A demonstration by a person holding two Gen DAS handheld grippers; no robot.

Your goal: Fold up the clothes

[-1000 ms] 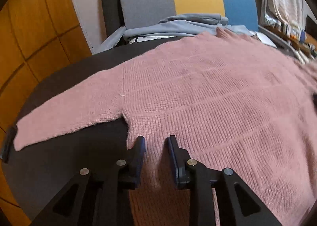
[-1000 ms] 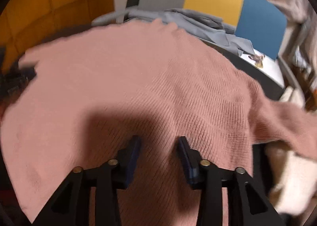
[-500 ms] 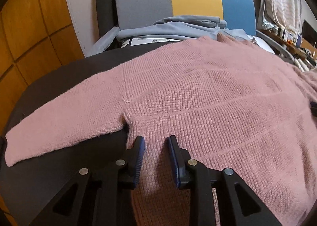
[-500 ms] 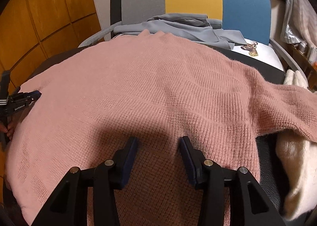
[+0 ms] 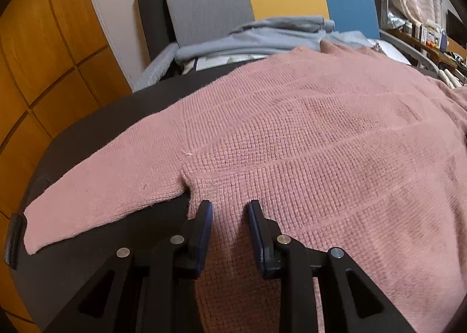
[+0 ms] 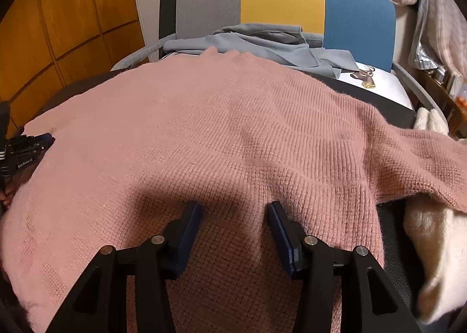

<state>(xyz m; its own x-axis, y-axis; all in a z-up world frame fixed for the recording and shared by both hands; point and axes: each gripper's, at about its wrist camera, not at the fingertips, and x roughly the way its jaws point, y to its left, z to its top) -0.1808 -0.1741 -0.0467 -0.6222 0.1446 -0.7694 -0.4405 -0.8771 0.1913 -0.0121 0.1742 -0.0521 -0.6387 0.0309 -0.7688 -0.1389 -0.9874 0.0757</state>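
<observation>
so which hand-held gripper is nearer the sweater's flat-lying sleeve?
Left. The left hand-held gripper sits just beside the armpit where that sleeve joins the pink sweater. The right hand-held gripper is over the sweater's body, nearer the other side.

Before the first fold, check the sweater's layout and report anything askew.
The pink sweater is not symmetric: its left sleeve lies flat on the dark table, but its right sleeve runs past the table edge onto a cream fabric pile.

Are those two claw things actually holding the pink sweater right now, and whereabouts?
No. Both the left gripper and right gripper are open over the pink sweater, fingers apart, gripping nothing.
</observation>
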